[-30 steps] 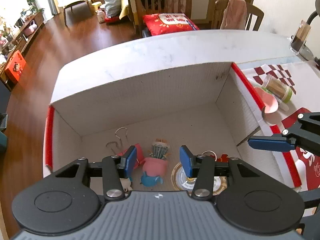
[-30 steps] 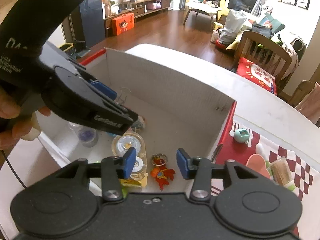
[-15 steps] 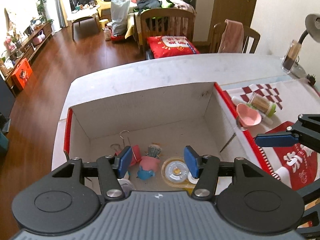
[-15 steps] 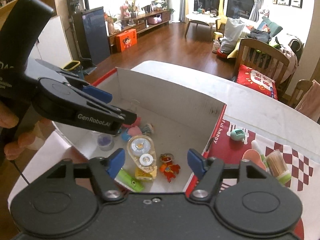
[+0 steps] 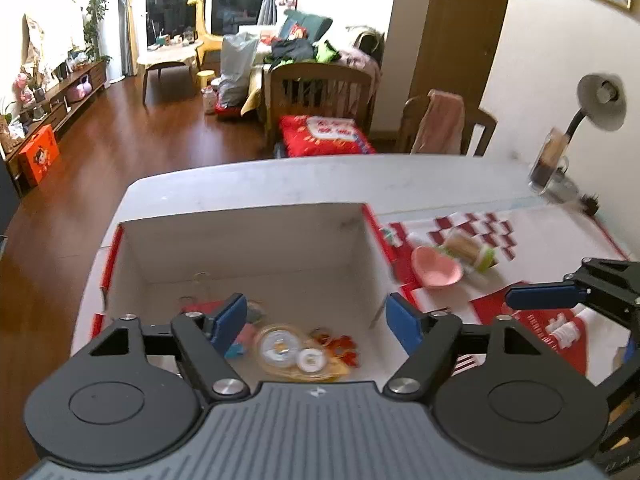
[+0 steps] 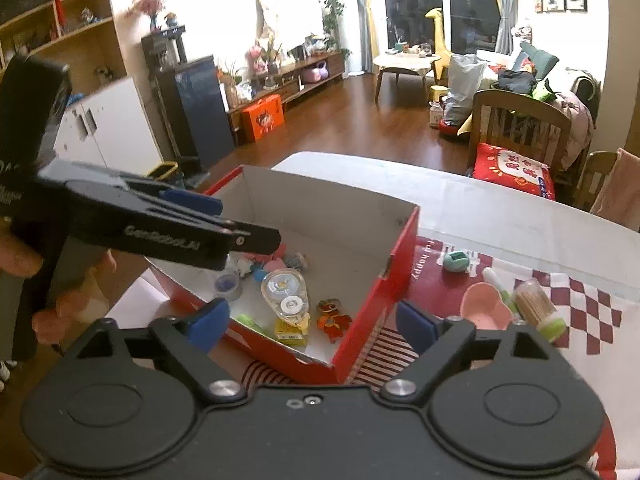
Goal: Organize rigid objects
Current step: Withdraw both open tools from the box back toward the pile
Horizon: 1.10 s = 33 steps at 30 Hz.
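A red cardboard box [image 6: 394,264] with a white inside [image 5: 256,240] stands on the table. It holds a clear tape dispenser [image 6: 285,294] [image 5: 296,354], an orange keychain [image 6: 334,320], a yellow pack [image 6: 291,330], a green item [image 6: 250,323], a small jar [image 6: 228,284] and pink and blue toys [image 6: 276,262]. My left gripper [image 5: 316,324] is open and empty above the box's near side. My right gripper [image 6: 312,322] is open and empty above the box's near right corner. The left gripper also shows in the right wrist view [image 6: 200,216].
On the red and white cloth [image 6: 592,312] right of the box lie a pink heart dish [image 6: 486,312] [image 5: 436,270], a toothpick jar [image 6: 538,310], a green-capped tube [image 6: 494,282] and a teal clip [image 6: 457,261]. A desk lamp [image 5: 600,104] and a glass mug [image 5: 546,168] stand at the far right.
Both grippers have lifted up and back from the box and their jaws have opened wider. The box now looks smaller and lower in both views.
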{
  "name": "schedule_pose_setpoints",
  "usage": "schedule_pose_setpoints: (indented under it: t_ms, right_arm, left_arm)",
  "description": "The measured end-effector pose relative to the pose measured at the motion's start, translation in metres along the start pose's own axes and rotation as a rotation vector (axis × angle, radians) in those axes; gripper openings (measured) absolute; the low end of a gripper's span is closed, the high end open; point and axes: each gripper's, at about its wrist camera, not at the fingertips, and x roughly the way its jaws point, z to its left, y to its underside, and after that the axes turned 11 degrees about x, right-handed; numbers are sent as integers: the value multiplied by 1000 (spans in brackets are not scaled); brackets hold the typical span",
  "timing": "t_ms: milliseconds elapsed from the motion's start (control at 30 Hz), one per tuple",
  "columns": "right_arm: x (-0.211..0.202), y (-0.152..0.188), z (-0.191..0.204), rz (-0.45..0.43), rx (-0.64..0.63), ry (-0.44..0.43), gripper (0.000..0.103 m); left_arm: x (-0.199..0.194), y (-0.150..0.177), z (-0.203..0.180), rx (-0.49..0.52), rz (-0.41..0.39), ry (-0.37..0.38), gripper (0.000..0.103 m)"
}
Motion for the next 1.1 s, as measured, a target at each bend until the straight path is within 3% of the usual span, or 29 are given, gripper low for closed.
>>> schedule_pose_setpoints:
  t_ms: [133, 567, 1100]
  right_arm:
    - [-16, 3, -14, -30, 29, -23, 102]
    - [-56, 18, -87, -67, 86, 15, 103]
    - [-51, 17, -186, -3, 125, 105, 103]
  left_arm:
    - [-3, 0, -17, -11, -24, 4, 82]
    - [4, -1, -86, -5, -110, -32, 84]
    - [69, -11, -166, 27, -86, -12, 84]
